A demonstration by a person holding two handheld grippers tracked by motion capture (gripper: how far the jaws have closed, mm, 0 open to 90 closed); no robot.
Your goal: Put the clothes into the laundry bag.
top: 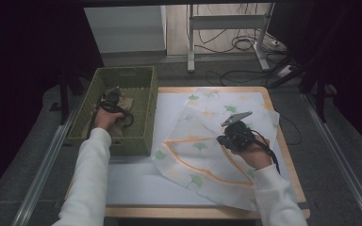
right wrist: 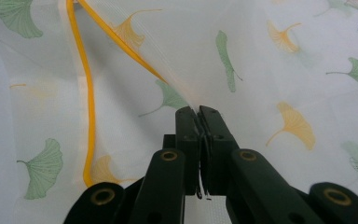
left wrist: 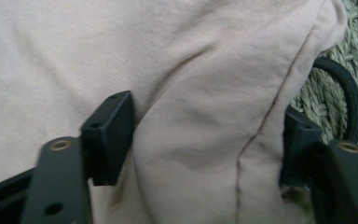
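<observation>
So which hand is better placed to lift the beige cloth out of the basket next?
Left. The left gripper is down in the woven basket with a fold of the beige cloth between its jaws. The right gripper is shut on the leaf-print bag across the table.

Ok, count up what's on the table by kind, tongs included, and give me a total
Woven green basket: 1
Beige cloth in the basket: 1
Sheer bag with ginkgo-leaf print and orange trim: 1
Tongs: 2, left tongs and right tongs
Total: 5
</observation>
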